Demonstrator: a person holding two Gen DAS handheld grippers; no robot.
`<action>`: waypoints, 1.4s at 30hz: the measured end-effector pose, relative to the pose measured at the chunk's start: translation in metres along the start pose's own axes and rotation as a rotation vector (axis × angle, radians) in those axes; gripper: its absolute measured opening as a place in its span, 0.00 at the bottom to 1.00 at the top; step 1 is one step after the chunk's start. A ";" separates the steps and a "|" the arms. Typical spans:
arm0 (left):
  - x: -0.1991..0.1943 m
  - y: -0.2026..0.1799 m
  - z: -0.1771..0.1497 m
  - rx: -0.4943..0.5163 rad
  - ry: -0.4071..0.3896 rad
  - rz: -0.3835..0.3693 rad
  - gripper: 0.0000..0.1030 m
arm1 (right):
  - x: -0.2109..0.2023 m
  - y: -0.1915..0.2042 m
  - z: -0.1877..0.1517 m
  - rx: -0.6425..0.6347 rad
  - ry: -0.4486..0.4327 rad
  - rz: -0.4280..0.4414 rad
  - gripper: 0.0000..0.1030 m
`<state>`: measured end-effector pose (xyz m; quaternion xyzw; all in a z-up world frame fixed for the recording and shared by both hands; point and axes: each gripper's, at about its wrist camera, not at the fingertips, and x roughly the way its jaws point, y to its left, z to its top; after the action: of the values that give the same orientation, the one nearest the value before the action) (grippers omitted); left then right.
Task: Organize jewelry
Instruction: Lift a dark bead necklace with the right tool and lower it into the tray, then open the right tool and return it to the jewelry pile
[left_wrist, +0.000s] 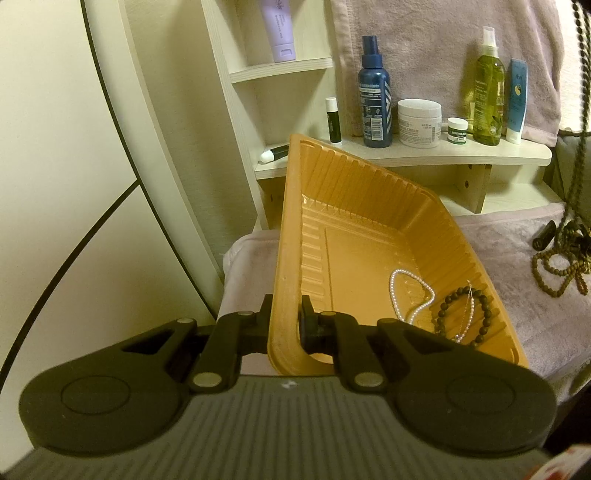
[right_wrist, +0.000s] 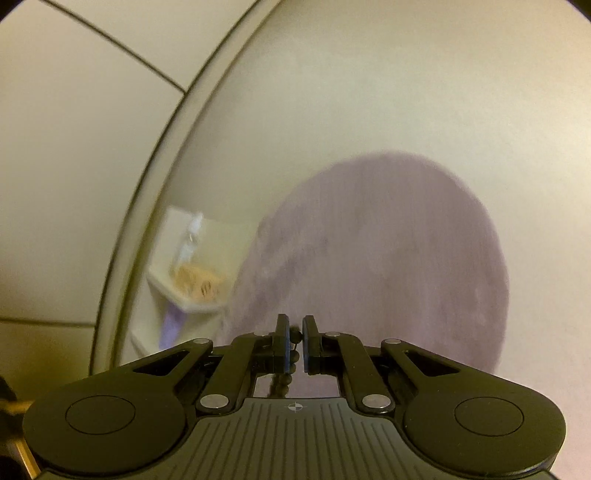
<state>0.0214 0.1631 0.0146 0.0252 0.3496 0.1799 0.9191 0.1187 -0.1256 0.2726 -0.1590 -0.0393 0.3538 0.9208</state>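
My left gripper (left_wrist: 285, 314) is shut on the near rim of an orange plastic tray (left_wrist: 332, 229), which is tipped up on its left side. In the tray's low right corner lie a white pearl necklace (left_wrist: 406, 291) and a dark bead bracelet (left_wrist: 466, 317) with a thin chain across it. A long brown bead necklace (left_wrist: 569, 206) hangs down at the right edge, its lower loops resting on the towel. In the right wrist view my right gripper (right_wrist: 294, 341) is shut on a strand of dark brown beads (right_wrist: 293, 356) that hangs below the pads.
A pale wooden shelf (left_wrist: 517, 157) behind the tray carries bottles, a white cream jar (left_wrist: 419, 123) and small tubes. A lilac towel (left_wrist: 517, 295) covers the surface under the tray. The right wrist view is blurred, facing a pale wall and lilac cloth (right_wrist: 388, 258).
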 end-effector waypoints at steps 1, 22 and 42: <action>0.000 0.000 0.000 -0.001 0.000 -0.001 0.10 | 0.002 0.001 0.007 0.002 -0.015 0.010 0.06; 0.002 0.006 -0.001 -0.020 0.001 -0.017 0.11 | 0.116 0.110 -0.046 0.199 0.230 0.375 0.06; 0.004 0.007 -0.001 -0.021 0.005 -0.018 0.11 | 0.130 0.137 -0.205 0.551 0.622 0.479 0.54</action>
<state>0.0208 0.1710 0.0124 0.0118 0.3503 0.1752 0.9200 0.1659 0.0025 0.0293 -0.0121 0.3712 0.4888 0.7894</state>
